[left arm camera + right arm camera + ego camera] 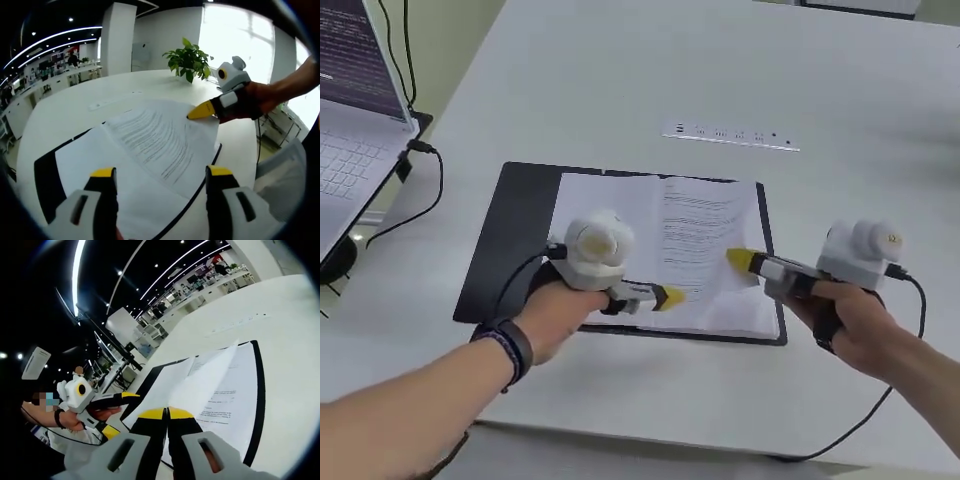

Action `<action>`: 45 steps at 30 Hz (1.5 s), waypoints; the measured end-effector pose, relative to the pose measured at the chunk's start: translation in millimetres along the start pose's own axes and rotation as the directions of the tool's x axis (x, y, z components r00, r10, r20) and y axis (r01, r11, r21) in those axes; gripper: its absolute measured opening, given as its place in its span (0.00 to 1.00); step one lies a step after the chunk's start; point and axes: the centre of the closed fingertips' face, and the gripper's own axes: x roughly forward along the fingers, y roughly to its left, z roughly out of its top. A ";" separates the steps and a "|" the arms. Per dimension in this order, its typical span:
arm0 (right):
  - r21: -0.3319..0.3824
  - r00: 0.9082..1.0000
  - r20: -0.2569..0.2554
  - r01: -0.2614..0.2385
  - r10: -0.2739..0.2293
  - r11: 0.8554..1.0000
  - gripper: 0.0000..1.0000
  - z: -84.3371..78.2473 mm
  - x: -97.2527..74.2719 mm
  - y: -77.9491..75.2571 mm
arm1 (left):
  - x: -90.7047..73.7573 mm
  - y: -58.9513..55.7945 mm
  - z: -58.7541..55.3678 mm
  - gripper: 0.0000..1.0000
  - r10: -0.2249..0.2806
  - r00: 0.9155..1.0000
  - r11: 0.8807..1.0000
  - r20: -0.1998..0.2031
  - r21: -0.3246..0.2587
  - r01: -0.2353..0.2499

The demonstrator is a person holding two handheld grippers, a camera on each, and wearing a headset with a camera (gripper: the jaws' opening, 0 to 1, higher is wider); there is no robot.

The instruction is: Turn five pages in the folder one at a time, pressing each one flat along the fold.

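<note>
The black folder (510,240) lies open on the white table, with printed pages inside. My right gripper (740,260) is shut on the outer edge of the right-hand page (705,235) and holds it a little above the stack. In the right gripper view the yellow-tipped jaws (166,413) are closed, and the lifted page (210,375) rises from between them. My left gripper (668,297) hovers over the folder's near edge, pointing toward the right gripper. Its jaws (161,172) stand open with nothing between them, above the lifted page (155,135). The right gripper (202,111) is at that sheet's far edge.
A laptop (350,130) sits at the far left with a black cable (420,205) running toward the folder. A power socket strip (730,135) is set into the table behind the folder. A potted plant (190,62) stands beyond. The table's front edge is close to my arms.
</note>
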 end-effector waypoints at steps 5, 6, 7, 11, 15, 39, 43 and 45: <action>-0.019 0.999 0.002 -0.032 0.032 0.999 0.00 4.1 12.1 14.5 | -16.2 11.8 -2.1 0.72 0.021 1.000 1.000 0.021 -0.013 -0.021; -0.024 0.999 0.000 -0.036 0.036 0.999 0.00 4.7 14.3 16.4 | -20.6 14.9 -3.1 0.72 0.026 0.999 1.000 0.024 -0.015 -0.025; -0.027 0.999 -0.001 -0.039 0.039 0.999 0.00 5.1 16.1 18.4 | -23.4 17.3 -4.0 0.72 0.030 0.999 0.999 0.025 -0.016 -0.029; -0.040 0.998 -0.003 -0.066 0.066 0.997 0.00 7.7 25.9 29.4 | -38.1 30.1 -8.0 0.73 0.052 0.998 0.998 0.035 -0.026 -0.052; -0.055 0.996 -0.018 -0.089 0.088 0.995 0.00 6.6 35.4 41.0 | -52.2 40.7 -12.1 0.74 0.075 0.996 0.997 0.044 -0.033 -0.074; -0.082 0.967 -0.111 -0.238 0.229 0.968 0.00 -18.4 102.7 111.2 | -117.4 79.1 -41.6 0.75 0.202 0.975 0.971 0.092 -0.151 -0.187; -0.078 0.961 -0.124 -0.258 0.247 0.963 0.00 -24.0 114.7 119.6 | -127.1 80.5 -43.7 0.75 0.216 0.972 0.967 0.097 -0.157 -0.199; -0.076 0.958 -0.133 -0.265 0.253 0.961 0.00 -27.0 120.8 123.9 | -131.5 81.3 -45.7 0.75 0.221 0.970 0.966 0.097 -0.155 -0.205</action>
